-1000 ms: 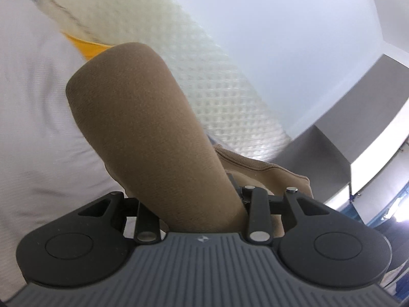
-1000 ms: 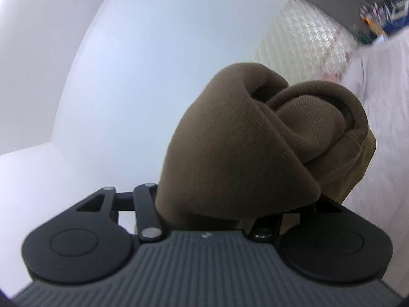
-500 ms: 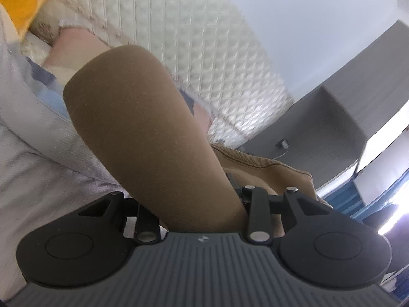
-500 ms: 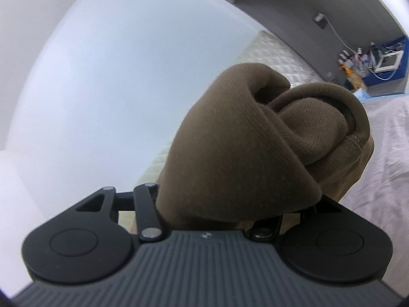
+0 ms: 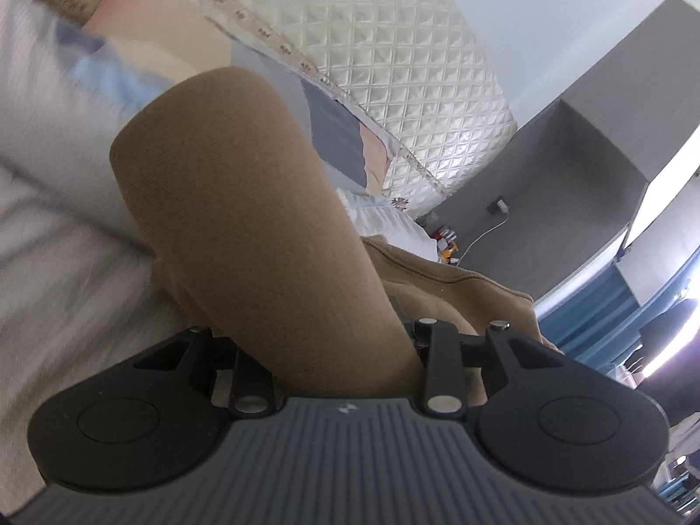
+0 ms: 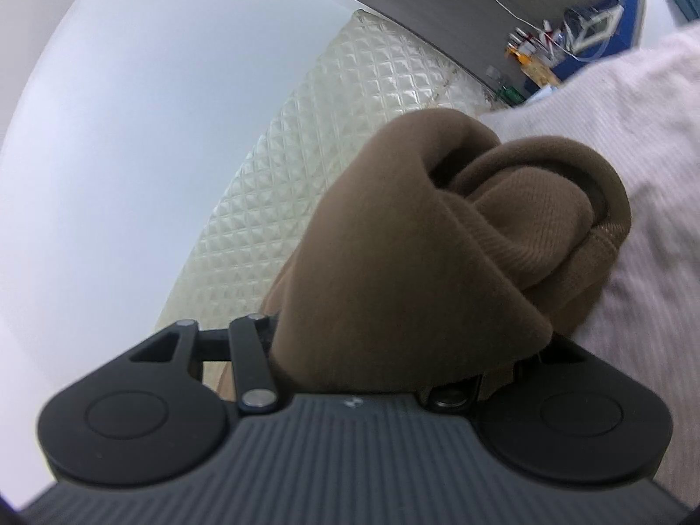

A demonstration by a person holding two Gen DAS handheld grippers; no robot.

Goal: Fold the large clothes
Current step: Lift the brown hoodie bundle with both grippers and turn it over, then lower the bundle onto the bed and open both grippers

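on the bed, both wrist views: brown fabric fills the centre of each frame.
garment: brown knit garment (image 5: pixel 245 227), a sweatshirt by the look of it, with a ribbed hem edge; exact type not certain.
left gripper (image 5: pixel 345 350): fingertips hidden under the cloth; a smooth fold of the garment rises straight from between the jaws, which look pinched on it.
left view, garment detail: a second layer with a stitched seam (image 5: pixel 455 280) lies just right of the fold.
right gripper (image 6: pixel 393 350): fingertips also covered; jaws appear clamped on a bunched wad of the same garment (image 6: pixel 420 245), its ribbed cuff or hem (image 6: pixel 599 236) curled at the right.
bed sheet: pale striped sheet (image 6: pixel 634 140) lies beside and behind the cloth in the right view; also blurred at left in the left view (image 5: pixel 52 218).
headboard: cream quilted headboard (image 5: pixel 393 70) behind the garment, seen in both views (image 6: pixel 315 140).
pillows: patchwork pillows (image 5: pixel 183 43) against the headboard.
background: grey wall panel (image 5: pixel 582 166) with a socket and cable.
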